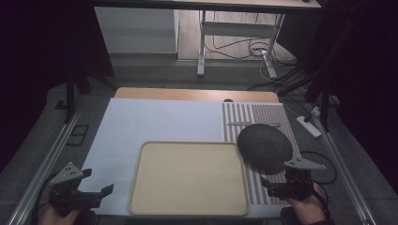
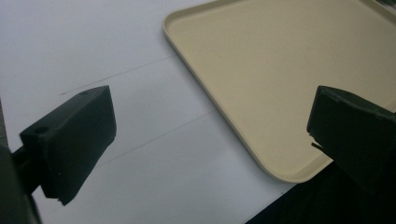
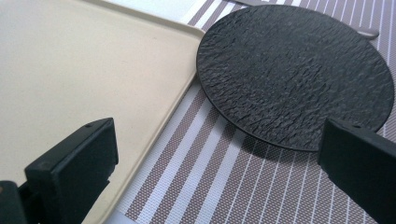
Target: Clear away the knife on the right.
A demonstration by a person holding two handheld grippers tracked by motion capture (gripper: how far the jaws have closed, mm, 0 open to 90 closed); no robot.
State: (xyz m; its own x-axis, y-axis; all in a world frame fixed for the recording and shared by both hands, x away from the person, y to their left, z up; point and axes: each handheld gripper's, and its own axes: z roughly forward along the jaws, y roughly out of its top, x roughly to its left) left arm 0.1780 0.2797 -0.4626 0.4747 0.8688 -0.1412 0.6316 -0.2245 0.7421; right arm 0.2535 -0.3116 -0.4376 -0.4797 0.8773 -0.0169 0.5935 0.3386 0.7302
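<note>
A beige tray (image 1: pixel 188 177) lies empty at the front middle of the table, its corner (image 2: pixel 280 93) ahead of my left gripper. A round black slate plate (image 1: pixel 264 146) rests on a striped placemat (image 1: pixel 277 117) right of the tray, overlapping the tray's right rim (image 3: pixel 182 88). My left gripper (image 1: pixel 96 192) hovers open over the white table surface at the front left, nothing between its jaws (image 2: pixel 208 140). My right gripper (image 1: pixel 274 186) is open at the front right, just in front of the plate (image 3: pixel 294 70), empty, its jaws wide apart (image 3: pixel 219 172).
A knife-like utensil (image 1: pixel 253 123) lies on the placemat behind the plate. The white tabletop (image 1: pixel 155 122) stretches bare behind and left of the tray. Beyond the table stand another desk's legs (image 1: pixel 202 42), cables and a power strip (image 1: pixel 308 125) on the floor.
</note>
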